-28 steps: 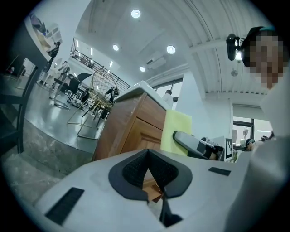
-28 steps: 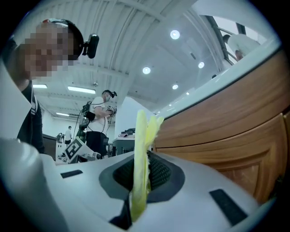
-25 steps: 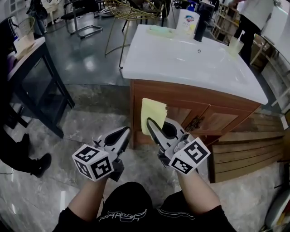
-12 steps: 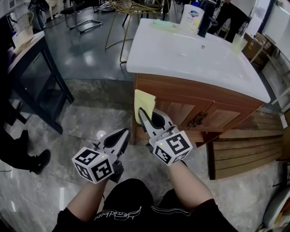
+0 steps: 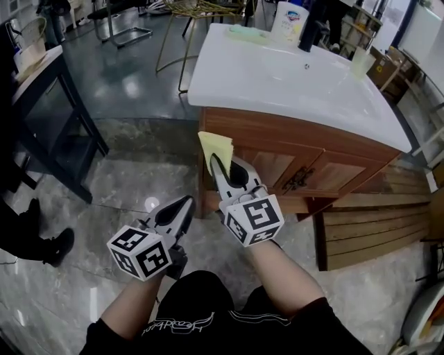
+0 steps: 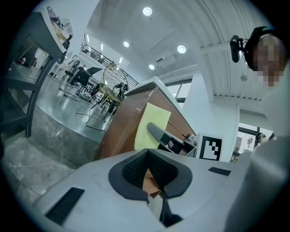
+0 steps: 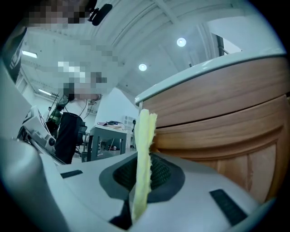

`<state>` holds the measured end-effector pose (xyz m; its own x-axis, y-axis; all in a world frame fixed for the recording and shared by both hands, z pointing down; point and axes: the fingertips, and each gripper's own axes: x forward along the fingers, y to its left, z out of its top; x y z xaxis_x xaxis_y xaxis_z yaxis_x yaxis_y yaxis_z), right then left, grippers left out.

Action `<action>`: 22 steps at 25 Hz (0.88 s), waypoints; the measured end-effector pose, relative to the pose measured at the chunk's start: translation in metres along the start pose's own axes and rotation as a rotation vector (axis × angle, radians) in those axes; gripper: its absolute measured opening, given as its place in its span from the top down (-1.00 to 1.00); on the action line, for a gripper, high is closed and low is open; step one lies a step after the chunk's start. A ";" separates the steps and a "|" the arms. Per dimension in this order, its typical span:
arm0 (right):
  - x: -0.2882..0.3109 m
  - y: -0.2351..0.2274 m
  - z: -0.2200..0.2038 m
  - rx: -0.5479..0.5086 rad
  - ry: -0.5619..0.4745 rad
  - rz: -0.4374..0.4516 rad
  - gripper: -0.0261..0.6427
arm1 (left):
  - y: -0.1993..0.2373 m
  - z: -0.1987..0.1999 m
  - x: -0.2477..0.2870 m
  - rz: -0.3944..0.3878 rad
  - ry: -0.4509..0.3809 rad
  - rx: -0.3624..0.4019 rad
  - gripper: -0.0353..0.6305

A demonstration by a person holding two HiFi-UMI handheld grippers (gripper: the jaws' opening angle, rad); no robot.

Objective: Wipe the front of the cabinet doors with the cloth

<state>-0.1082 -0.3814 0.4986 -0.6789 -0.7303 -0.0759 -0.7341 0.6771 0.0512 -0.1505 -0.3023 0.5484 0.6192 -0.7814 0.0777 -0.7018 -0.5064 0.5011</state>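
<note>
A yellow cloth [image 5: 215, 146] sticks up from my right gripper [image 5: 220, 163], which is shut on it and holds it against the upper left corner of the wooden cabinet front [image 5: 305, 173]. In the right gripper view the cloth [image 7: 143, 158] stands edge-on between the jaws, next to the wood panels [image 7: 226, 122]. The left gripper [image 5: 182, 208] hangs lower left of it, above the floor, jaws together with nothing in them. From the left gripper view I see the cloth [image 6: 152, 124] flat on the cabinet side, with the right gripper [image 6: 170, 139] on it.
A white countertop with a basin [image 5: 291, 76] tops the cabinet; a bottle [image 5: 288, 21] and a cup [image 5: 359, 64] stand at its back. A dark table [image 5: 41, 104] is on the left. Wooden slats [image 5: 374, 229] lie on the right. Chairs stand behind on the grey floor.
The right gripper has carried the cloth leftward and up along the cabinet front to its left corner. The left gripper has stayed put.
</note>
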 end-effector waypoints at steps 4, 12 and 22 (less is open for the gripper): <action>-0.001 -0.007 0.001 -0.016 0.000 -0.039 0.80 | -0.002 0.003 0.001 0.002 -0.001 0.007 0.88; -0.012 -0.020 -0.001 -0.035 0.009 -0.082 0.80 | -0.002 0.005 0.002 0.008 -0.006 -0.005 0.88; -0.042 -0.059 -0.002 -0.012 -0.003 -0.173 0.80 | -0.014 -0.007 0.009 0.003 0.023 0.033 0.88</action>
<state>-0.0360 -0.3910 0.5013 -0.5420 -0.8358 -0.0872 -0.8403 0.5399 0.0490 -0.1325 -0.2998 0.5482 0.6247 -0.7746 0.0988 -0.7146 -0.5160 0.4723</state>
